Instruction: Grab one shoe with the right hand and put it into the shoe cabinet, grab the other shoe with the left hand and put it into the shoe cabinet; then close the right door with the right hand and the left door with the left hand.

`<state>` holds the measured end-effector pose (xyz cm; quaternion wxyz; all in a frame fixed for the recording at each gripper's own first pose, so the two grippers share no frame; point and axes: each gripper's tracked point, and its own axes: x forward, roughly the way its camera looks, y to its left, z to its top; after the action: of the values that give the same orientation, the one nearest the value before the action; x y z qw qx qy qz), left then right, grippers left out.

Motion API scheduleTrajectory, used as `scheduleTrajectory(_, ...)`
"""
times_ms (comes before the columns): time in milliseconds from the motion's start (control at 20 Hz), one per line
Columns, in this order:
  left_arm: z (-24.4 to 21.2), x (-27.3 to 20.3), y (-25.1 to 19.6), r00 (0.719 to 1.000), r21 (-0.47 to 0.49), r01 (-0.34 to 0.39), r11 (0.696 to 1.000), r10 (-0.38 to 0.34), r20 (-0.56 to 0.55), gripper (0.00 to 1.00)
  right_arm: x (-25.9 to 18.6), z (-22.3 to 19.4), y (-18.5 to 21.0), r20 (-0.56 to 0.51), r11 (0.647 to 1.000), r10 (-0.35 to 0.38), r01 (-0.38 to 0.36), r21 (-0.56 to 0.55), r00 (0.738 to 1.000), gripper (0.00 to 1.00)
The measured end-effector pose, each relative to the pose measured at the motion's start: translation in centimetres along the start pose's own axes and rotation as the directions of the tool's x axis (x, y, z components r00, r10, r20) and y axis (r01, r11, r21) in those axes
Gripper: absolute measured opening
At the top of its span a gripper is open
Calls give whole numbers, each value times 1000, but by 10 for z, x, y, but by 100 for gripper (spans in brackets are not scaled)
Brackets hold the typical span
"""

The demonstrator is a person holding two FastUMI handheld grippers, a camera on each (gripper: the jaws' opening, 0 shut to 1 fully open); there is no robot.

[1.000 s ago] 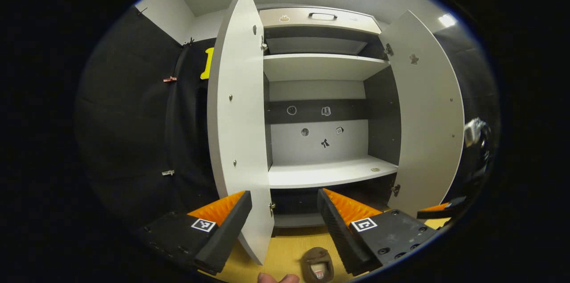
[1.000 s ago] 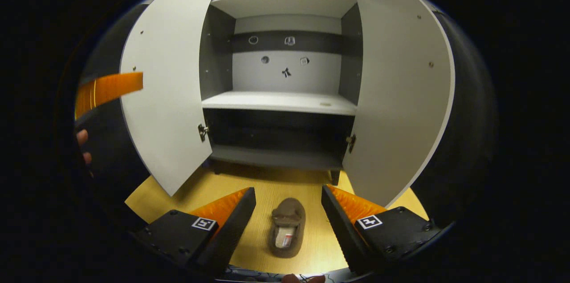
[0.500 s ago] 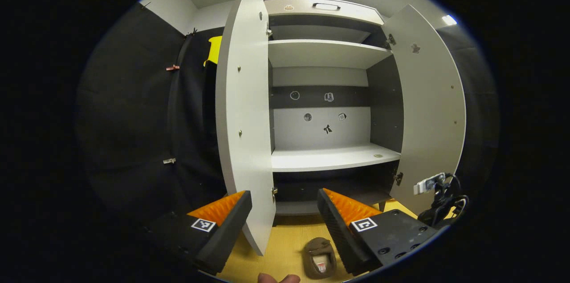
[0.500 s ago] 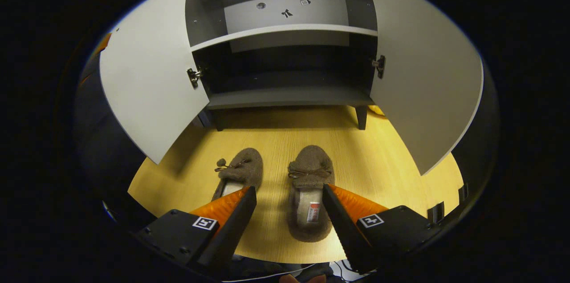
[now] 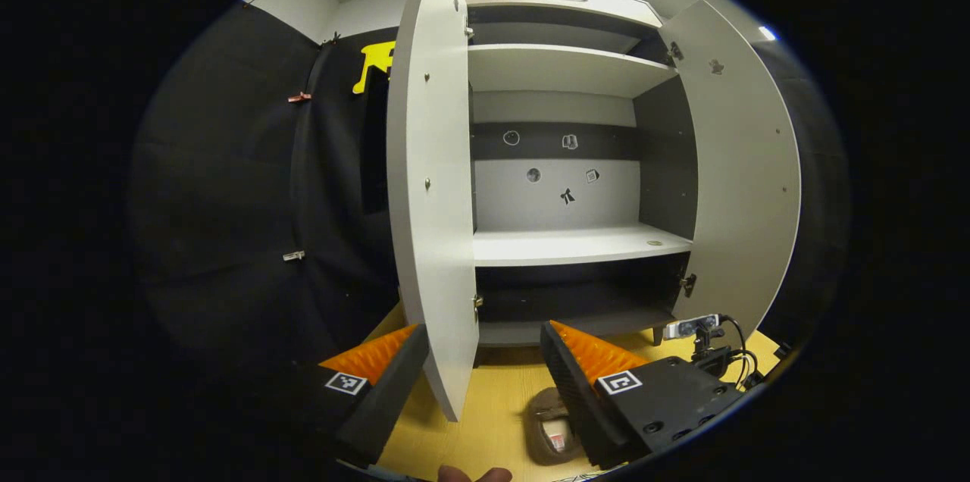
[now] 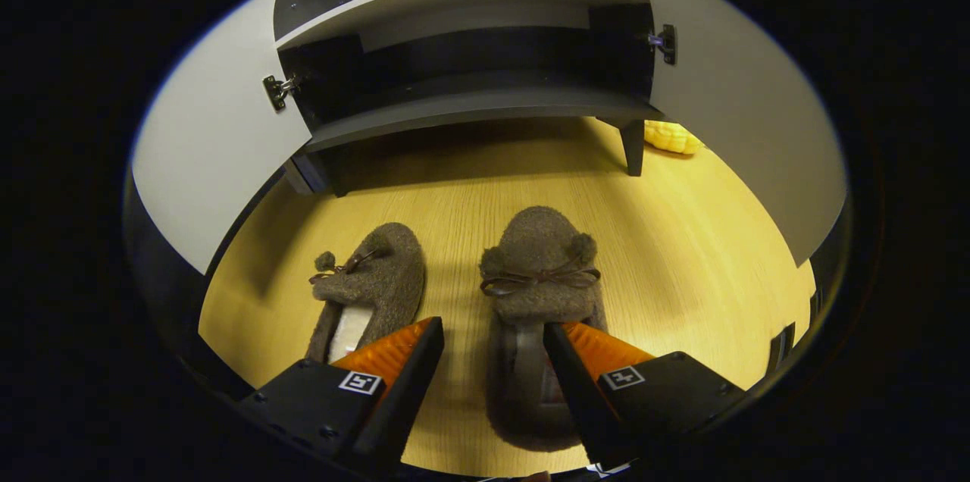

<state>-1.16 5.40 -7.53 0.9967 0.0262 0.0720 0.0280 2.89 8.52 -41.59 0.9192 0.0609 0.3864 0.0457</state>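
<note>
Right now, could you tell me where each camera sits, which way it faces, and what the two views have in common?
Left gripper view: rides on the left hand-held gripper, held level, facing the open shoe cabinet past the left door's edge; its two fingers, open, and a fingertip show.
Right gripper view: rides on the right hand-held gripper, tilted down at two brown slippers on the wooden floor; its open fingers straddle the right slipper.
Shared: the cabinet, both open doors, the floor, a slipper.

Ahead of right gripper (image 6: 489,330): bare floor (image 6: 682,239) up to open bottom shelf (image 6: 470,104).
Between left gripper (image 5: 485,334) fingers: left door (image 5: 432,186) edge blocks.
</note>
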Motion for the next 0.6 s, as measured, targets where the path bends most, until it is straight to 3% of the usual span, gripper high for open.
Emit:
scheduleTrajectory(50,-3,0,1,1000,1,-1,1000,1,-6,95,7,-1,0,1,1000,-7,7,4,1000,88)
scheduleTrajectory(150,-5,0,4,1000,16,-4,1000,4,-12,95,23,-2,0,-2,999,-28,29,23,1000,77)
scheduleTrajectory(200,-5,0,4,1000,21,-1,1000,1,-13,95,30,-2,-5,-1,998,-51,51,25,999,57)
scheduleTrajectory(250,-5,0,4,1000,24,1,1000,-1,-13,95,31,2,-9,18,997,-73,73,26,997,53)
scheduleTrajectory(400,-7,3,6,1000,26,6,1000,-6,-19,95,37,7,-11,26,994,-81,79,70,996,17)
scheduleTrajectory(600,-8,4,4,1000,11,19,1000,-18,-20,95,25,20,-14,51,997,-71,70,8,996,17)
